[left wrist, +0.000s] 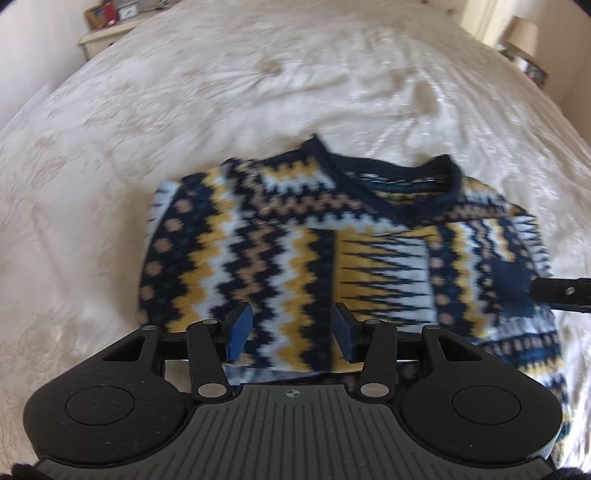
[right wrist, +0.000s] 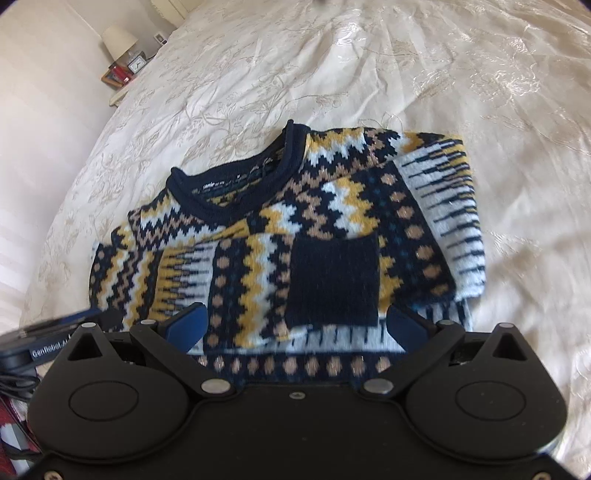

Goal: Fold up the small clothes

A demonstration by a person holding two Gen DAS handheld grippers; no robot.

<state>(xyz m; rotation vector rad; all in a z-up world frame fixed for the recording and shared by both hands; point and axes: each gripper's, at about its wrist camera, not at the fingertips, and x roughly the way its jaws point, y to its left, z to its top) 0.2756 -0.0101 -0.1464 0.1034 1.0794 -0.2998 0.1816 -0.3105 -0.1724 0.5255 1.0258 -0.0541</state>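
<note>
A small knitted sweater (left wrist: 295,251) with navy, yellow, white and tan zigzag bands lies on the bed, both sleeves folded in across its front. It also shows in the right wrist view (right wrist: 295,236), navy collar to the upper left. My left gripper (left wrist: 293,334) is open and empty, hovering over the sweater's near hem. My right gripper (right wrist: 297,326) is open and empty over the lower edge, below a navy cuff (right wrist: 332,280). The right gripper's tip shows at the right edge of the left wrist view (left wrist: 561,293). The left gripper shows at the left in the right wrist view (right wrist: 55,332).
The cream embroidered bedspread (left wrist: 258,92) is wrinkled around the sweater. A nightstand with a clock and red items (right wrist: 123,72) stands by one side of the bed. A lamp (left wrist: 522,35) stands by the other side.
</note>
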